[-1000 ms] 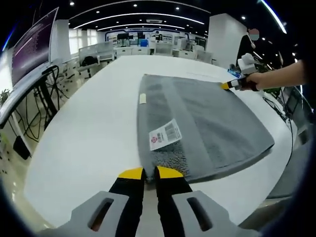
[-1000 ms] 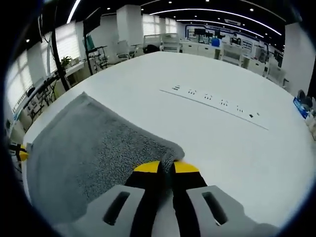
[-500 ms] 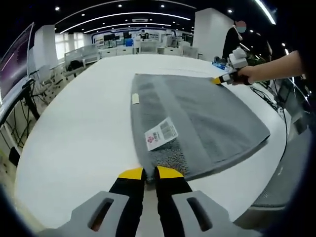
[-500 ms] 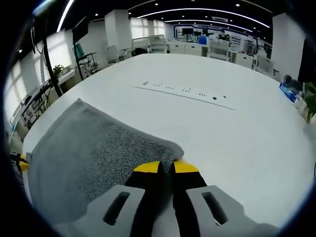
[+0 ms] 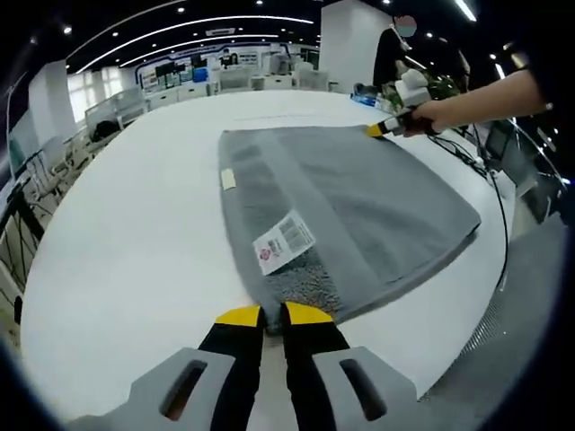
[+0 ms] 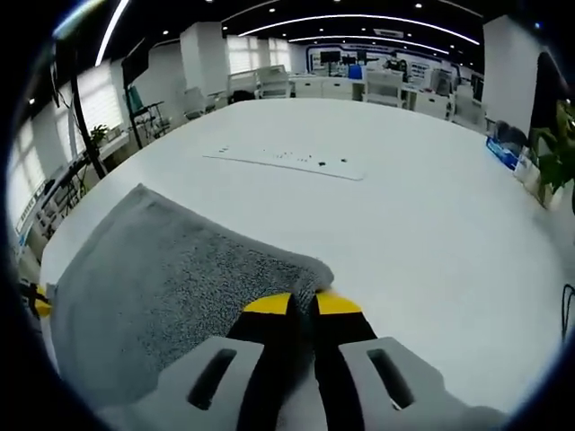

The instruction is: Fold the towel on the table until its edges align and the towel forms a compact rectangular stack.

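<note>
A grey towel (image 5: 359, 202) lies folded on the white table (image 5: 126, 224), with a white barcode label (image 5: 284, 241) and a small tag (image 5: 228, 179) on its upper layer. My left gripper (image 5: 273, 315) is shut on the towel's near corner. At the far corner, the right gripper (image 5: 382, 128) is held by a person's hand (image 5: 431, 114). In the right gripper view the towel (image 6: 162, 287) spreads to the left, and my right gripper (image 6: 304, 303) is shut on its corner. The left gripper's yellow tip (image 6: 39, 303) shows at the towel's far left edge.
The table's edge (image 5: 467, 287) runs close to the towel's right side, with floor beyond. A flat strip with small dark marks (image 6: 283, 160) lies on the table (image 6: 431, 233) past the towel. Desks and chairs (image 6: 269, 85) stand in the background.
Both views have swung, the background shifting across them. The towel stays pinched at both corners and lies much as before.
</note>
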A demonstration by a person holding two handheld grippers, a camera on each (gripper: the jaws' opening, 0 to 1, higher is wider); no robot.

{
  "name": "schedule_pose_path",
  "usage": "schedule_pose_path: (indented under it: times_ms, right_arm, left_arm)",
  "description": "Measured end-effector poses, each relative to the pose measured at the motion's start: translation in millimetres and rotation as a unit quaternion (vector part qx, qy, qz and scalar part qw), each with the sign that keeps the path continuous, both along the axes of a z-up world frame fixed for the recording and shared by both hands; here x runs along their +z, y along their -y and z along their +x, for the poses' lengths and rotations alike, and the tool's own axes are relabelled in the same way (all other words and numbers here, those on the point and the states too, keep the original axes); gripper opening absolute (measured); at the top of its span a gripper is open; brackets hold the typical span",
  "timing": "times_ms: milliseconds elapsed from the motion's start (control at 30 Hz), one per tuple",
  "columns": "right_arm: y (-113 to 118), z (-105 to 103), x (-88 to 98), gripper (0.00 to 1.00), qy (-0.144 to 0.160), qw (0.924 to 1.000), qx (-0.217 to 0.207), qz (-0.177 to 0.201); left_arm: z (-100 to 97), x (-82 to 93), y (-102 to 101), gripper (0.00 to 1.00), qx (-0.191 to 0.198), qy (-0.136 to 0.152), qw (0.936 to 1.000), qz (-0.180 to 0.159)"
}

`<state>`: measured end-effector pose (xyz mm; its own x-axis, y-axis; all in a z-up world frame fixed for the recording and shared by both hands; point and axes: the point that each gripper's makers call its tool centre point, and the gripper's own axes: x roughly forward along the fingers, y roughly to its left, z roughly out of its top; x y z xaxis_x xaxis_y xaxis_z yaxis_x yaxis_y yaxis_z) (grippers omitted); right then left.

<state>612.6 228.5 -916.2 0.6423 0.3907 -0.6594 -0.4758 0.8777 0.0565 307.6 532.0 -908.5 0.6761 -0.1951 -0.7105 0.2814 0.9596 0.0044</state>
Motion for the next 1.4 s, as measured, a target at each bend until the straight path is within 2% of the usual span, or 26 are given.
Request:
schedule_pose_path:
  times_ms: [67, 233, 267, 333, 433, 533, 700, 967, 1000, 1067, 1167, 1267, 1400]
  right_arm:
    - [9.9, -4.2, 1.0, 0.05, 0.002, 1.0, -0.001, -0.002]
    - [33.8, 1.3, -0.1, 0.06, 0.002, 1.0, -0.001, -0.006]
    - [40.1, 5.5, -0.3, 0.06, 0.002, 1.0, -0.001, -0.006]
    - [46.2, 0.5, 0.2, 0.06, 0.002, 1.0, -0.004, -0.002]
    - [52.6, 7.0, -1.4, 0.06, 0.003, 0.9999, -0.01, 0.006]
    - [51.3, 9.1, -1.3, 0.06, 0.004, 0.9999, -0.006, 0.009]
    - [49.1, 10.2, -0.2, 0.06, 0.003, 0.9997, 0.022, -0.001]
    - [48.6, 11.7, 0.1, 0.07, -0.012, 0.9993, 0.036, -0.004]
    - [48.8, 11.2, 0.3, 0.08, -0.011, 0.9991, 0.04, -0.009]
    - [51.1, 10.4, 2.7, 0.11, -0.003, 0.9987, 0.043, -0.027]
    - [51.8, 12.5, 3.1, 0.14, 0.003, 0.9982, 0.05, -0.032]
    - [49.2, 11.2, 6.7, 0.17, 0.006, 0.9974, 0.065, -0.03]
    - [46.0, 6.3, 14.3, 0.19, 0.009, 0.9975, 0.068, -0.014]
  left_arm:
    - [-0.3, -0.1, 11.4, 0.08, -0.009, -0.001, 1.0, 0.0]
    - [0.6, -1.5, 39.6, 0.08, -0.028, -0.001, 0.9996, 0.001]
    - [1.6, -1.8, 42.1, 0.08, -0.028, -0.001, 0.9996, -0.001]
    - [3.0, -2.1, 47.2, 0.08, -0.031, 0.0, 0.9995, 0.0]
    - [5.1, -2.4, 54.8, 0.08, -0.051, -0.001, 0.9985, 0.017]
    - [7.4, -2.8, 54.0, 0.08, -0.063, -0.005, 0.9971, 0.042]
    - [8.4, -3.9, 50.6, 0.08, -0.037, -0.02, 0.9984, 0.037]
    - [8.5, -2.1, 48.7, 0.11, -0.032, -0.026, 0.9977, 0.053]
    - [8.8, 0.4, 47.9, 0.15, -0.03, -0.023, 0.9975, 0.059]
    - [13.9, 10.9, 51.5, 0.26, -0.026, 0.002, 0.998, 0.058]
    - [21.6, 19.8, 55.5, 0.25, -0.021, 0.032, 0.998, 0.05]
    - [25.0, 21.6, 59.9, 0.28, -0.015, 0.031, 0.9987, 0.038]
    - [31.2, 33.8, 78.6, 0.34, -0.026, 0.048, 0.9981, 0.028]
